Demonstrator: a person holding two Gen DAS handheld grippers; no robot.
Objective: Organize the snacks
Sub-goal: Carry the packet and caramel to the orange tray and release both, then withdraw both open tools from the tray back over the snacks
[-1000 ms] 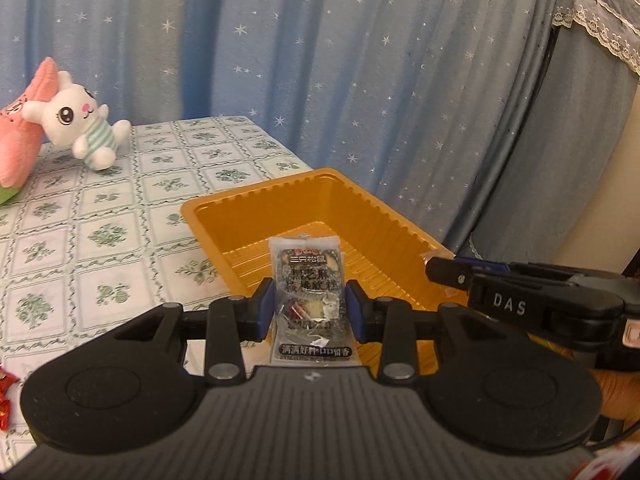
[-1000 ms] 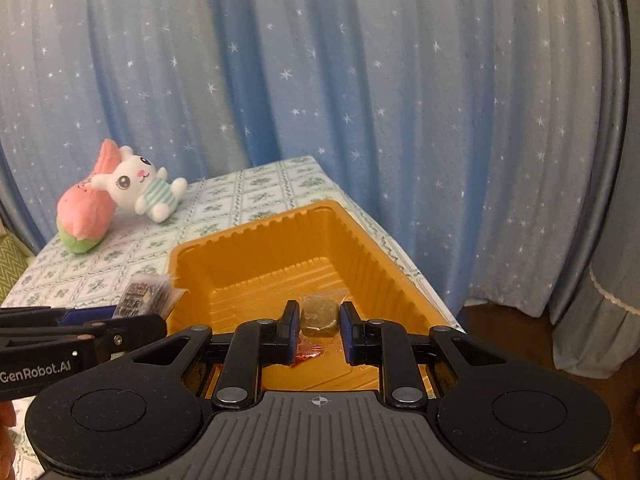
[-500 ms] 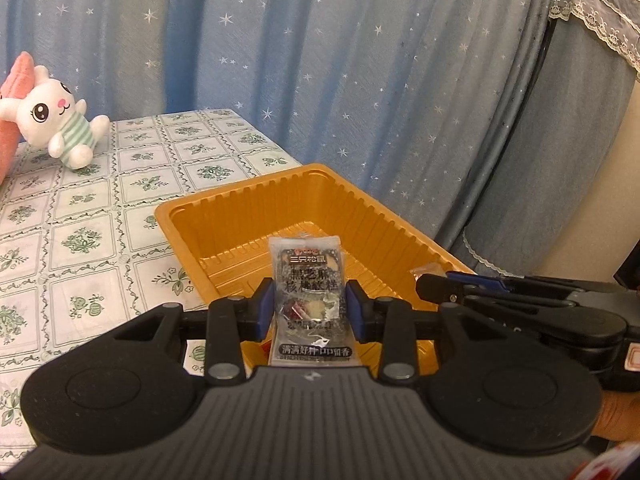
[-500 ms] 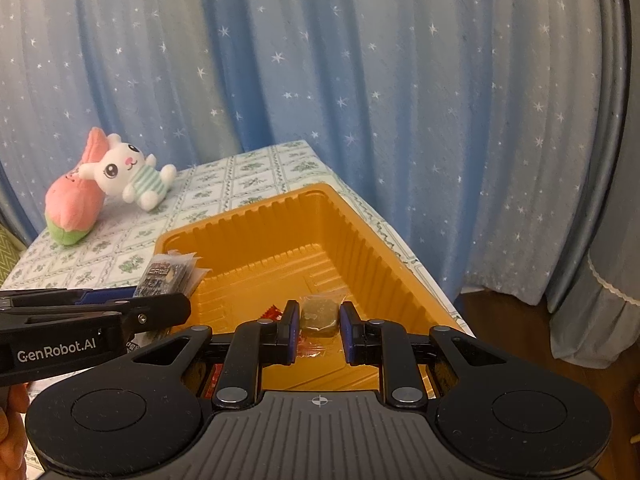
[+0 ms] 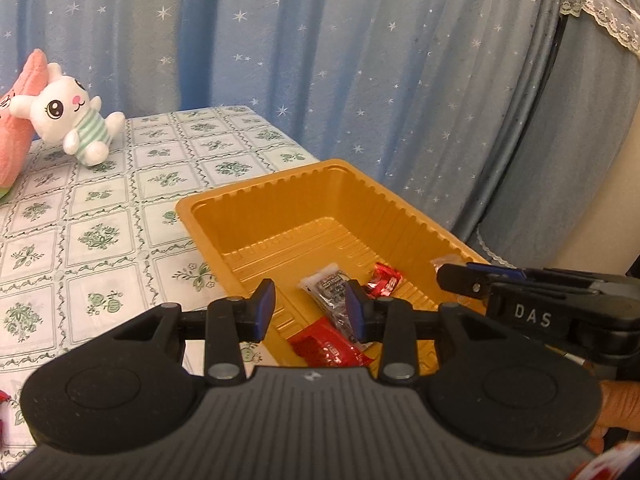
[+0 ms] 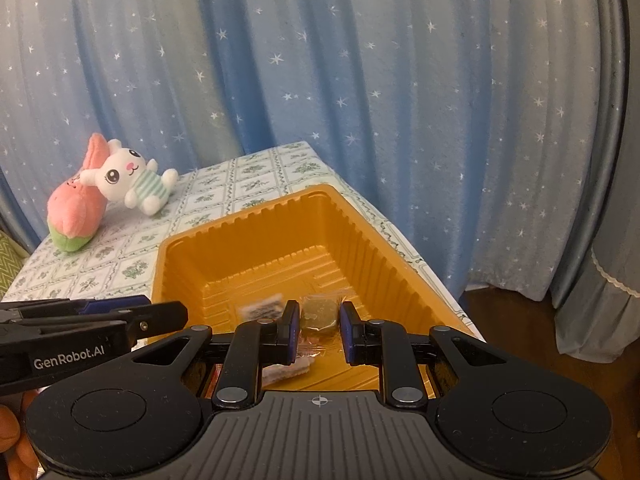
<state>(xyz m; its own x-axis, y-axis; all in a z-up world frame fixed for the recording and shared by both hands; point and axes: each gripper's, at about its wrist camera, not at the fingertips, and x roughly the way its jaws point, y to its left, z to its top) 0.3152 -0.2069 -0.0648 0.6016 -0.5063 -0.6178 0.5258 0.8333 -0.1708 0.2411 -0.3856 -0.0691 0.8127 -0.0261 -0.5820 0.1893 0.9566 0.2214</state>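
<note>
The left gripper [image 5: 310, 309] stands with fingers released above the orange ribbed tray [image 5: 256, 204] on the bench [image 5: 100, 236]. Below it a dark, clear-edged snack packet [image 5: 330, 286] lies flat on the tray floor, beside red wrappers [image 5: 384, 282]. The right gripper [image 6: 319, 330] is clenched on a clear-wrapped brownish round snack [image 6: 319, 314] over the tray.

Behind your bench [image 5: 100, 216] hangs a starry blue curtain [image 5: 320, 60], with a white bunny plush [image 6: 132, 180] leaning on a pink plush [image 6: 76, 216].
</note>
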